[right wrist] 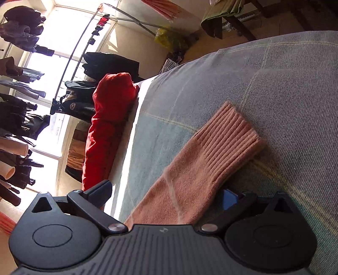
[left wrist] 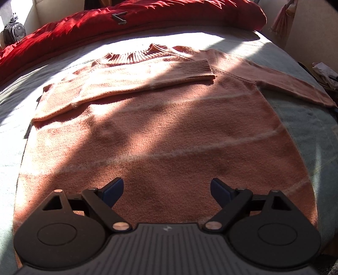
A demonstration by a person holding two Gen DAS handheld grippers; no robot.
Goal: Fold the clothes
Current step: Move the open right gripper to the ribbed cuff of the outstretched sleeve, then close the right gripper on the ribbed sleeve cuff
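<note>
A salmon-pink knitted sweater (left wrist: 147,135) with thin pale stripes lies flat on the bed, ribbed collar (left wrist: 131,56) at the far end. One sleeve is folded across the chest, and its ribbed cuff (left wrist: 197,69) rests near the right shoulder. The other sleeve (left wrist: 295,84) stretches out to the right. My left gripper (left wrist: 166,184) hovers open over the sweater's lower part, holding nothing. In the right wrist view, that outstretched sleeve (right wrist: 190,179) and its cuff (right wrist: 230,135) lie between the wide-apart jaws of my right gripper (right wrist: 166,190). The sleeve partly hides the blue pad of one finger (right wrist: 230,198).
The bed has a grey-blue checked cover (left wrist: 306,131) (right wrist: 274,84). A red duvet (left wrist: 126,19) (right wrist: 112,118) is bunched along its far edge. A dark bag (left wrist: 12,31) sits at the far left. Hanging clothes on a rack (right wrist: 21,84) fill the window side.
</note>
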